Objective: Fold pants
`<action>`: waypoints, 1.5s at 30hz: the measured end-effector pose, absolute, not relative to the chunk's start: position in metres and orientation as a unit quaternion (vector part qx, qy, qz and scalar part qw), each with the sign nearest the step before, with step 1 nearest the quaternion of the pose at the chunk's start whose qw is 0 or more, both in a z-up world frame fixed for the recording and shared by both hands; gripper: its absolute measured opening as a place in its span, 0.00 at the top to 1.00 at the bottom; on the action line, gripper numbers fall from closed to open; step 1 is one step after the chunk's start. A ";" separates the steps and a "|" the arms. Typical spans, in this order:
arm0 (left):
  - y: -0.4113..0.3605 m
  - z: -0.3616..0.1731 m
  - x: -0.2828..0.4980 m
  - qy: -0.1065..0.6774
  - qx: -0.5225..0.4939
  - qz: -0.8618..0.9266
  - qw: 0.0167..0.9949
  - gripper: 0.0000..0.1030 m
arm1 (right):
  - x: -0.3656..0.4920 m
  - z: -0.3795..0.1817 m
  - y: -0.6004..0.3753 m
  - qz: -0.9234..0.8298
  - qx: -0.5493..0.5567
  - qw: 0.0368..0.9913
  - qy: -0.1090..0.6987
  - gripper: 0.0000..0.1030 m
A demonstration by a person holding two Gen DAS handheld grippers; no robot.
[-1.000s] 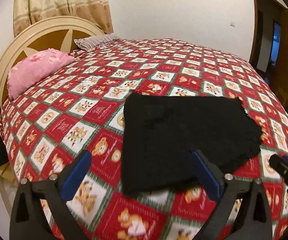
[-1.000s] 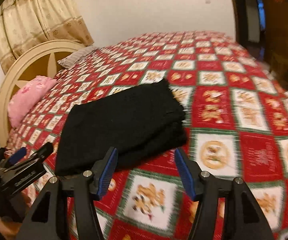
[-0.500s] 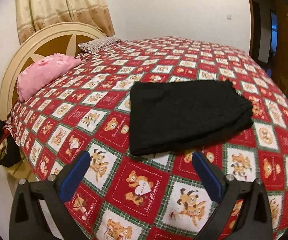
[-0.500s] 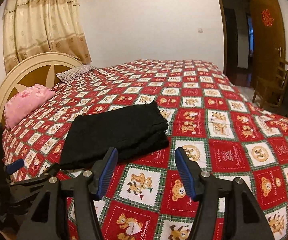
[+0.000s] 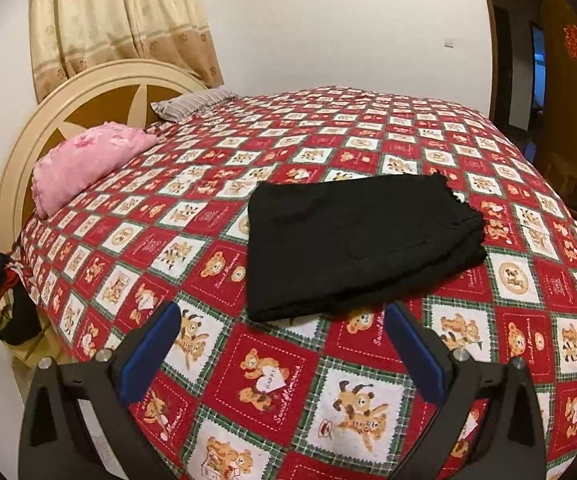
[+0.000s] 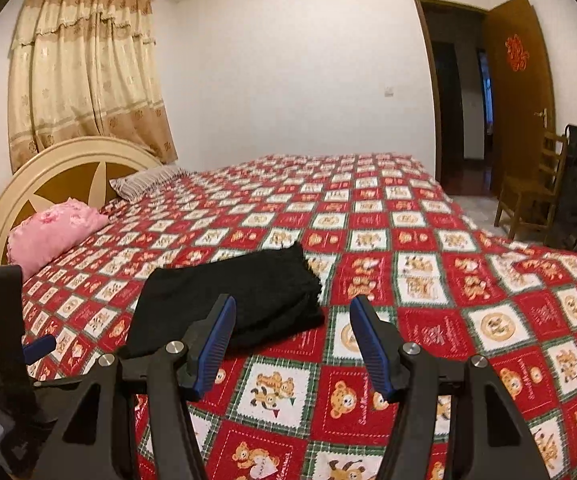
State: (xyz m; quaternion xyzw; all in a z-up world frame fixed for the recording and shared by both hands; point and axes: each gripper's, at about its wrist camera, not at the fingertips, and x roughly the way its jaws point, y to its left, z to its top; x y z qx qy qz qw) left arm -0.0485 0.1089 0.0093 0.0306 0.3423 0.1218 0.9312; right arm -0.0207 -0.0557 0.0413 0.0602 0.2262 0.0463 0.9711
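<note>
Folded black knit pants (image 5: 360, 240) looked soft, floppy, prob light; best gripped at thick folded edge. Left gripper (image 5: 280, 344) & right gripper (image 6: 292, 340) were held wide open, nothing grasped.

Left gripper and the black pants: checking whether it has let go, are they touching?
Apart. In the left wrist view the left gripper is open, with patterned bedspread showing between its fingertips and the pants.

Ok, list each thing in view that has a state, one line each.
pants: folded into a flat stack, lying on the bedspread, untouched by either gripper.
left gripper: open, empty, short of the pants.
right gripper: open, empty, off the fabric.
door: open.
curtain: drawn shut.
pink pillow: lying at the headboard.
chair: standing upright by the door.
</note>
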 end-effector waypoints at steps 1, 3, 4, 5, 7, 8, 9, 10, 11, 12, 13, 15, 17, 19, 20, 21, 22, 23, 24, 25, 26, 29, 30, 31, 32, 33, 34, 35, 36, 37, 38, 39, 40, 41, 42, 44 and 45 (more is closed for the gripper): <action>0.108 0.010 -0.049 0.340 0.031 0.120 0.932 0.00 | -0.023 0.043 -0.056 0.044 0.058 0.973 0.219 0.41; 0.106 0.014 -0.051 0.336 0.031 0.117 0.934 0.00 | -0.026 0.047 -0.057 0.039 0.054 0.976 0.209 0.41; 0.105 0.015 -0.052 0.335 0.031 0.116 0.935 0.00 | -0.027 0.048 -0.058 0.038 0.052 0.976 0.208 0.40; 0.105 0.015 -0.052 0.334 0.030 0.116 0.935 0.00 | -0.026 0.048 -0.057 0.038 0.051 0.976 0.209 0.40; 0.104 0.017 -0.054 0.331 0.027 0.115 0.936 0.00 | -0.025 0.046 -0.058 0.038 0.053 0.975 0.212 0.40; 0.103 0.017 -0.054 0.330 0.027 0.115 0.936 0.00 | -0.025 0.045 -0.059 0.039 0.055 0.974 0.214 0.39; 0.102 0.017 -0.055 0.329 0.029 0.114 0.937 0.00 | -0.024 0.043 -0.060 0.039 0.058 0.974 0.217 0.38; 0.101 0.016 -0.055 0.329 0.031 0.113 0.937 0.00 | -0.023 0.042 -0.060 0.039 0.060 0.973 0.220 0.36; 0.099 0.016 -0.055 0.329 0.035 0.114 0.937 0.00 | -0.022 0.040 -0.061 0.040 0.062 0.972 0.223 0.36; 0.098 0.015 -0.054 0.330 0.039 0.115 0.936 0.00 | -0.022 0.039 -0.063 0.040 0.064 0.971 0.225 0.36; 0.097 0.014 -0.054 0.330 0.041 0.116 0.936 0.00 | -0.022 0.038 -0.063 0.040 0.065 0.971 0.227 0.36; 0.096 0.013 -0.053 0.333 0.041 0.116 0.935 0.00 | -0.022 0.037 -0.064 0.039 0.064 0.971 0.229 0.36; 0.097 0.012 -0.052 0.336 0.037 0.115 0.934 0.00 | -0.022 0.037 -0.064 0.038 0.064 0.971 0.228 0.36; 0.097 0.011 -0.051 0.340 0.033 0.114 0.933 0.00 | -0.022 0.036 -0.064 0.039 0.064 0.970 0.230 0.36; 0.097 0.011 -0.051 0.340 0.033 0.114 0.933 0.00 | -0.021 0.036 -0.065 0.040 0.064 0.970 0.231 0.36; 0.097 0.010 -0.051 0.342 0.032 0.114 0.932 0.00 | -0.020 0.035 -0.064 0.041 0.064 0.969 0.234 0.36; 0.097 0.010 -0.051 0.342 0.032 0.114 0.932 0.00 | -0.020 0.035 -0.064 0.041 0.064 0.969 0.235 0.36; 0.097 0.010 -0.052 0.342 0.032 0.114 0.932 0.00 | -0.020 0.034 -0.065 0.042 0.065 0.969 0.236 0.36; 0.097 0.010 -0.052 0.341 0.032 0.115 0.932 0.00 | -0.020 0.034 -0.064 0.043 0.065 0.968 0.237 0.36; 0.097 0.010 -0.051 0.341 0.032 0.114 0.932 0.00 | -0.020 0.034 -0.064 0.043 0.065 0.968 0.238 0.36; 0.097 0.010 -0.051 0.342 0.032 0.114 0.932 0.00 | -0.019 0.034 -0.064 0.043 0.065 0.968 0.238 0.36; 0.097 0.011 -0.052 0.344 0.034 0.113 0.932 0.00 | -0.019 0.034 -0.064 0.043 0.066 0.968 0.238 0.36; 0.097 0.011 -0.052 0.344 0.034 0.113 0.931 0.00 | -0.019 0.034 -0.063 0.043 0.066 0.968 0.237 0.36; 0.097 0.011 -0.052 0.343 0.034 0.113 0.932 0.00 | -0.019 0.034 -0.063 0.043 0.066 0.968 0.237 0.36; 0.097 0.011 -0.051 0.343 0.033 0.113 0.932 0.00 | -0.019 0.034 -0.063 0.043 0.066 0.968 0.238 0.36; 0.097 0.011 -0.051 0.343 0.033 0.113 0.932 0.00 | -0.019 0.034 -0.063 0.043 0.066 0.968 0.237 0.36; 0.097 0.011 -0.051 0.344 0.033 0.113 0.932 0.00 | -0.019 0.034 -0.063 0.043 0.066 0.968 0.238 0.36; 0.097 0.011 -0.051 0.344 0.033 0.114 0.931 0.00 | -0.019 0.034 -0.063 0.043 0.066 0.968 0.238 0.36; 0.097 0.011 -0.051 0.345 0.032 0.114 0.931 0.00 | -0.019 0.034 -0.063 0.043 0.066 0.968 0.237 0.36; 0.097 0.011 -0.051 0.345 0.031 0.114 0.931 0.00 | -0.019 0.034 -0.063 0.043 0.066 0.968 0.238 0.36; 0.097 0.011 -0.051 0.345 0.032 0.115 0.931 0.00 | -0.019 0.034 -0.063 0.043 0.066 0.968 0.238 0.36; 0.097 0.011 -0.051 0.346 0.033 0.115 0.931 0.00 | -0.019 0.034 -0.063 0.043 0.066 0.968 0.238 0.36; 0.097 0.011 -0.051 0.346 0.033 0.114 0.931 0.00 | -0.019 0.034 -0.062 0.044 0.066 0.968 0.239 0.36; 0.098 0.011 -0.051 0.345 0.033 0.115 0.931 0.00 | -0.019 0.034 -0.062 0.044 0.066 0.968 0.239 0.36; 0.098 0.011 -0.051 0.345 0.033 0.115 0.931 0.00 | -0.018 0.034 -0.062 0.044 0.066 0.968 0.240 0.36; 0.097 0.011 -0.051 0.345 0.033 0.115 0.931 0.00 | -0.019 0.034 -0.062 0.045 0.065 0.967 0.240 0.36; 0.098 0.012 -0.051 0.345 0.034 0.115 0.931 0.00 | -0.019 0.034 -0.061 0.045 0.065 0.968 0.240 0.36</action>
